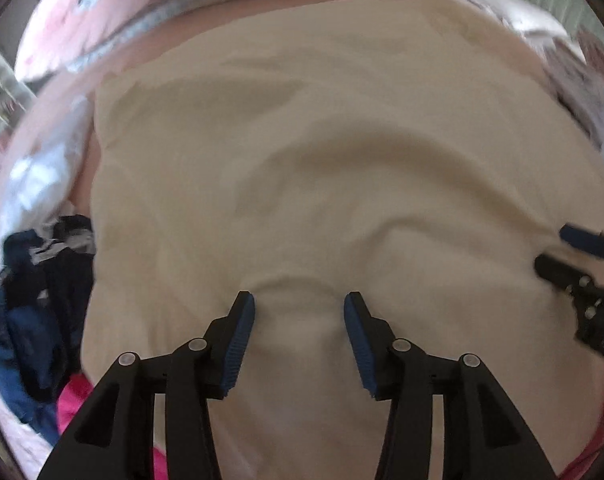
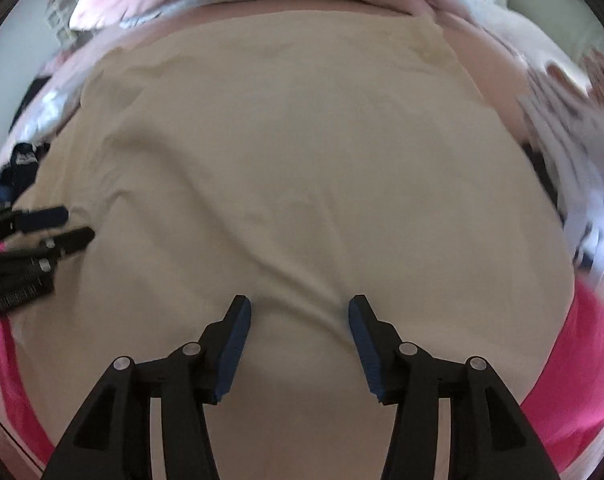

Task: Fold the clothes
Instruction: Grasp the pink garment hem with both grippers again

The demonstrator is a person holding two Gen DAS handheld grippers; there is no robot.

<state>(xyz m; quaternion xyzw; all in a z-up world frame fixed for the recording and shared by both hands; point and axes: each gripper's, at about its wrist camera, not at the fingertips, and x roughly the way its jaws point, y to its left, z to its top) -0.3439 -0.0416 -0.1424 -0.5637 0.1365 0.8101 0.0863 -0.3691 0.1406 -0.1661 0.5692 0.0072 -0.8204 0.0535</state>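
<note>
Cream garment (image 1: 322,152), spread broad and mostly flat over the pink bedding (image 2: 590,360) of a bed, fills both of my wrist views; shallow creases run across it toward its near edge. At far left, a heap of dark blue clothes (image 1: 33,280) lies beside the garment's left edge, apart from the cloth I am working on, presumably so the spread piece has room. My left gripper (image 1: 299,304) stands released, jaws wide apart, its tips at a small ridge of cloth near the near hem, with nothing pinched between them. My right gripper (image 2: 299,308) is likewise parted over a crease further right along the same edge, grasping nothing. I judge the two are set side by side along one hem so that it could be taken at two points and kept straight; whether a fold already lies in the cloth, I cannot tell.
</note>
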